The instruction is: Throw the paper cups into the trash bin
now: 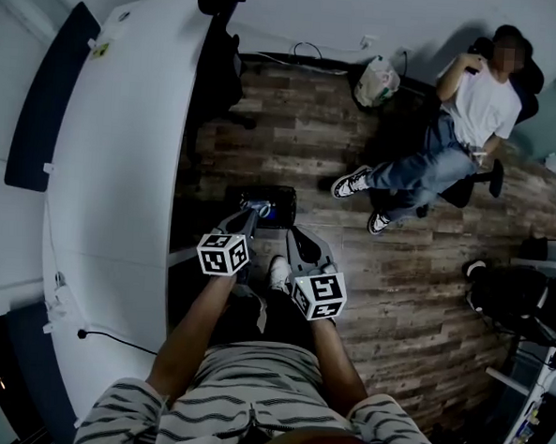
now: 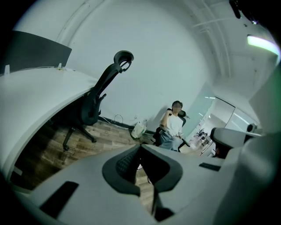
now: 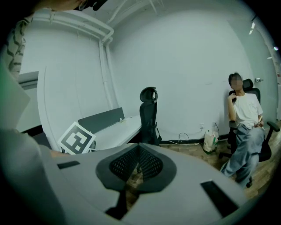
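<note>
The left gripper [image 1: 252, 219] and right gripper [image 1: 298, 238], jaws together and empty, hang above a dark trash bin [image 1: 286, 197] holding pale shapes [image 1: 258, 207] (perhaps the paper cups: light, easily crushed, best pinched gently at the rim).

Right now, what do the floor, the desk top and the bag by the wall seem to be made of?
Floor: wood or wood-look laminate, matte; brown planks with grain and seams.
Desk top: probably laminate, smooth white, no visible grain.
Bag: likely thin plastic; pale, crumpled, slumped.
</note>
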`<state>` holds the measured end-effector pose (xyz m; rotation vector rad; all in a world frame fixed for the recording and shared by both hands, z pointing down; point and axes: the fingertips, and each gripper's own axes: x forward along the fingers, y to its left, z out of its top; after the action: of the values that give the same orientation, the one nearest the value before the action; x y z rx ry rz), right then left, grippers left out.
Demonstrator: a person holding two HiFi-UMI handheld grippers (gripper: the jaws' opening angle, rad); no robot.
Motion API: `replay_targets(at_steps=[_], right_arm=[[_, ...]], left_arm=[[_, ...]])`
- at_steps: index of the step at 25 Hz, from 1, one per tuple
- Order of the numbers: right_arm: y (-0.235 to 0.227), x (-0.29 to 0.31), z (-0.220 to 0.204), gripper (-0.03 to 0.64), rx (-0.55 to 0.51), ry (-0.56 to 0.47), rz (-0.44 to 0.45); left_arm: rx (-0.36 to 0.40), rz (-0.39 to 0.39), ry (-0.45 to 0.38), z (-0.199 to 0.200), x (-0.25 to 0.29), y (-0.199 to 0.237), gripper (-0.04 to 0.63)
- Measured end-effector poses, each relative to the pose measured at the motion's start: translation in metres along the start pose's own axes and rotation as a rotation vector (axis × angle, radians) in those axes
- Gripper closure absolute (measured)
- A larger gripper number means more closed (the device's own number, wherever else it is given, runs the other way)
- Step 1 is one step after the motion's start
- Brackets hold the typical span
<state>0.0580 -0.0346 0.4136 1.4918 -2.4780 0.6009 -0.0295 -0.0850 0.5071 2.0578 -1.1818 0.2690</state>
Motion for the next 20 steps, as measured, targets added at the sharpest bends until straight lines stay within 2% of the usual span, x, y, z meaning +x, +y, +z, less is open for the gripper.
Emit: replay_targets(at_steps=[12, 20], right_arm=[[0.020, -0.009, 0.033, 0.600, -0.026, -0.037, 0.025], [0.039, -0.012, 0.056, 0.600, -0.048, -0.074, 0.058]], left_arm=[[0.064, -0.036, -0.088, 0.037, -0.047, -0.026, 0.572], [0.061, -0.050, -0.133, 0.058, -0.084, -0.037, 0.572]])
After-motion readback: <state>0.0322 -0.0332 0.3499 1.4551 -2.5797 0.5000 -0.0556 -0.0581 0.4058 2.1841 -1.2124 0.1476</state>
